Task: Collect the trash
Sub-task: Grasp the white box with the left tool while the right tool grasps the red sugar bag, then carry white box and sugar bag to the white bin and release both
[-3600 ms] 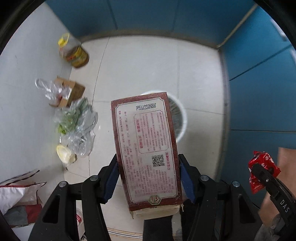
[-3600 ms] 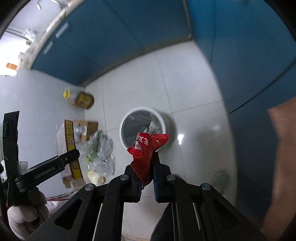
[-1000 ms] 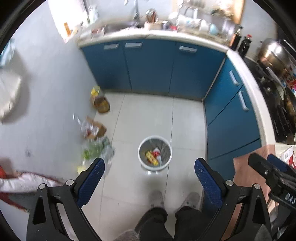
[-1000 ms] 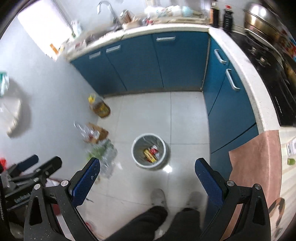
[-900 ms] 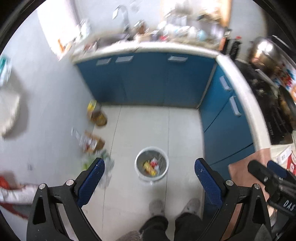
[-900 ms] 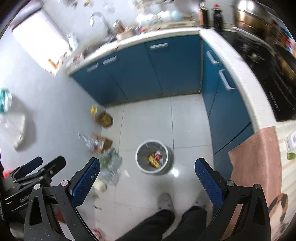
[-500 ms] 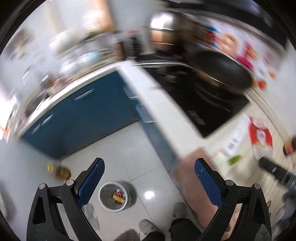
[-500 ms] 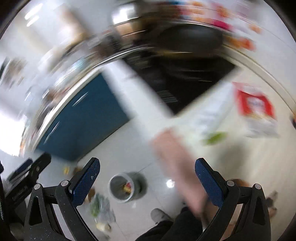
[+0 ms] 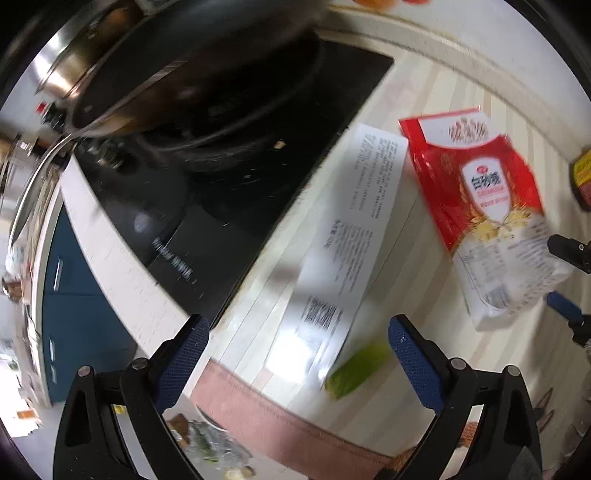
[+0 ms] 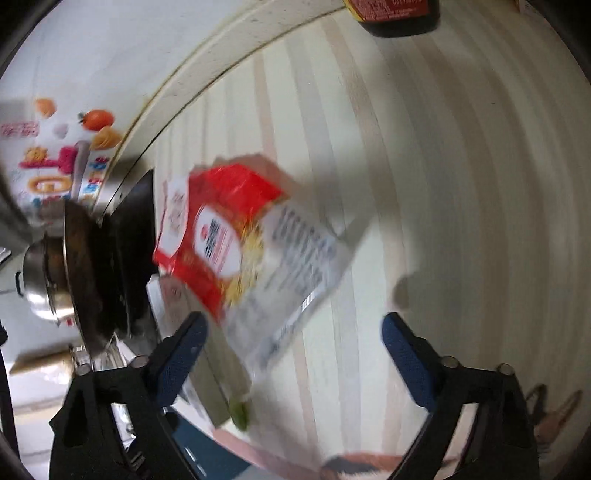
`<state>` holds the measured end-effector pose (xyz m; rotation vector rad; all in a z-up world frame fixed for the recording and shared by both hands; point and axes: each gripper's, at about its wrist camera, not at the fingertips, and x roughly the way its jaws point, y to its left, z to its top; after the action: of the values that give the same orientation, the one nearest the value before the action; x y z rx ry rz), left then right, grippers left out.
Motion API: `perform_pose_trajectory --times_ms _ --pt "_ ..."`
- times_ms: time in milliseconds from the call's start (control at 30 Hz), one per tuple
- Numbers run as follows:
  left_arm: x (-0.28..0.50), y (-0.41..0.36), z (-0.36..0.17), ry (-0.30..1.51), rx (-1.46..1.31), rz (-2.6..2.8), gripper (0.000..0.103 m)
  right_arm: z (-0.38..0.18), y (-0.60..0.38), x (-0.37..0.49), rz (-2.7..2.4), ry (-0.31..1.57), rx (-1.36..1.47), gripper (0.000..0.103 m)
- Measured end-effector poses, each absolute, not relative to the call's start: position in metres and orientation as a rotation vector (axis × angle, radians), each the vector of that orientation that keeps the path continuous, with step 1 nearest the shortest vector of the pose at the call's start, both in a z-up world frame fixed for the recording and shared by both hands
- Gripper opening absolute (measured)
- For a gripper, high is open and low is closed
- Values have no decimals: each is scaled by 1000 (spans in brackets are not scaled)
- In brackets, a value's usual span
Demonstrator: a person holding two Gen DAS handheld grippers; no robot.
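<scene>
2 grippers, left gripper (image 9: 298,349) and right gripper (image 10: 291,345), have jaws released and empty. Ahead of the right jaws, the red-and-white packet (image 10: 251,254) lies flat on the tabletop (image 10: 461,184); it probably handles light, soft and slippery, so pinch 1 edge. A white leaflet (image 9: 351,236) lies between the left jaws.

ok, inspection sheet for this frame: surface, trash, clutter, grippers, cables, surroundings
Surface: striped counter, black cooktop at its left end.
Job's things: red-and-white bag, white paper slip and a green scrap, all lying on the counter.
Clutter: dark pan on the cooktop; dark bottle at the counter's back edge.
Grippers: left gripper open, empty, over the slip; right gripper open, empty, over the bag.
Cables: nothing seen.
Surroundings: blue cabinets, wall with fruit stickers. Views blurred.
</scene>
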<state>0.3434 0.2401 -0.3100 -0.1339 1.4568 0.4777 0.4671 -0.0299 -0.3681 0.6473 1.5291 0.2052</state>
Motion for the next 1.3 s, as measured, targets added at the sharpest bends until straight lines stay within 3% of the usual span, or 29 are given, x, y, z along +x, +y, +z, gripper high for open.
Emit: perform_pose_trajectory --times_ms 67,100,133,167,200,233,300,367,600,833,1067,1300 --pt "353 239 -320 1486 -127 465 99 -374 -19 471 207 1533 613 72" --pt "357 239 -325 1502 -124 459 99 -374 -14 472 202 1523 590 71" --pt "362 239 -332 1520 -121 455 99 -371 -10 475 197 1495 555 61" --pt "363 238 -336 1529 -119 451 99 -372 -4 480 200 1494 504 40" --pt "366 238 -341 1538 -116 446 99 -375 -5 484 202 1499 480 27" --pt "370 237 -347 1550 -111 444 98 -379 -3 489 202 1500 475 22" --pt "375 237 -351 1552 -106 434 95 -378 -3 492 209 1454 470 20" --pt "376 239 -354 1551 -129 429 50 -370 -7 496 223 1402 471 16" --pt "370 239 -334 1477 -191 441 48 -324 -31 504 246 1246 437 11" --pt "336 237 -269 1323 -265 481 46 -284 -35 497 290 1150 441 10" --pt "251 257 -209 1182 -346 546 46 -219 -19 453 422 1067 413 10" --pt "125 294 -199 1129 -443 693 46 -201 42 372 589 1097 313 10"
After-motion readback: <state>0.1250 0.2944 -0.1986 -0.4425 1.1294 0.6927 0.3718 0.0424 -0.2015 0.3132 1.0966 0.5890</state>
